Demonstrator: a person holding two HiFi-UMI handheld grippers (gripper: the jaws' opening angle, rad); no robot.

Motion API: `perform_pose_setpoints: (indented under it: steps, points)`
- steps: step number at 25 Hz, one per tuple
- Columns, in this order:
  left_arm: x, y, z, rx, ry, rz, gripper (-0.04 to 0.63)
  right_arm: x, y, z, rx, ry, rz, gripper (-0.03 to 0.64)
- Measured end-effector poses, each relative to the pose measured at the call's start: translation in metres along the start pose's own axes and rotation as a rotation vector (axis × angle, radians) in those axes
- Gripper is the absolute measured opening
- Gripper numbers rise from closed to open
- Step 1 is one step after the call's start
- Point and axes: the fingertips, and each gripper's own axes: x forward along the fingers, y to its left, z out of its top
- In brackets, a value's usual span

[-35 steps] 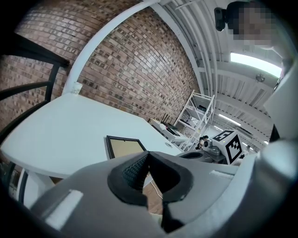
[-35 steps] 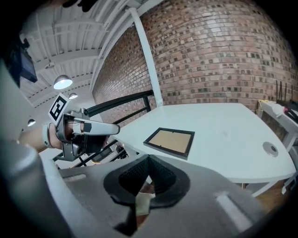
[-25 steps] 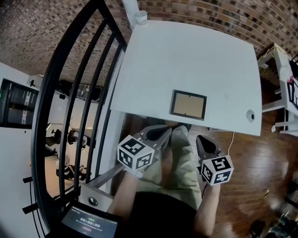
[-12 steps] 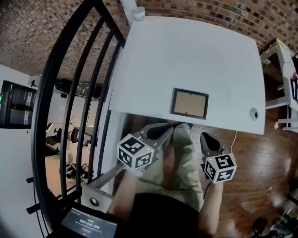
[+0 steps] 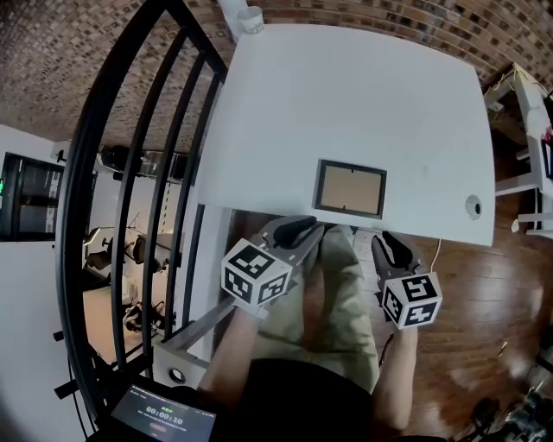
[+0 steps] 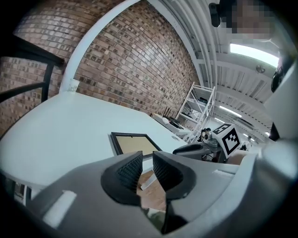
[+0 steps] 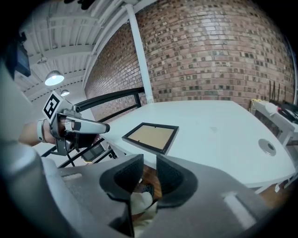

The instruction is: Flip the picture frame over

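The picture frame (image 5: 350,188) lies flat near the white table's (image 5: 346,95) front edge, black border around a tan panel. It also shows in the left gripper view (image 6: 135,143) and the right gripper view (image 7: 151,135). My left gripper (image 5: 298,230) hovers just short of the table edge, left of the frame, its jaws (image 6: 147,158) opening with nothing between them. My right gripper (image 5: 393,246) hangs below the edge to the frame's right, jaws (image 7: 149,169) also opening and empty. Neither touches the frame.
A black metal railing (image 5: 138,173) runs along the table's left side. A white cup (image 5: 250,17) stands at the far left corner. A round cable grommet (image 5: 473,205) sits near the front right corner. White shelving (image 5: 527,112) stands to the right. The person's legs (image 5: 333,293) are below.
Both grippers have edged a little nearer the table's front edge. The picture frame lies where it was.
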Motion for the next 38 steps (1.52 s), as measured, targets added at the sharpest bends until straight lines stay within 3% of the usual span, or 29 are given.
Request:
perform_pose_setpoints:
  steps: [15,38]
  points:
    - [0.035,0.031,-0.017,0.086,0.095,0.128,0.153,0.022,-0.028,0.000,0.008,-0.009,-0.032,0.109]
    - [0.044,0.035,-0.031,0.131,0.184,0.169,0.166,0.029,-0.027,-0.001,-0.055,0.031,-0.095,0.110]
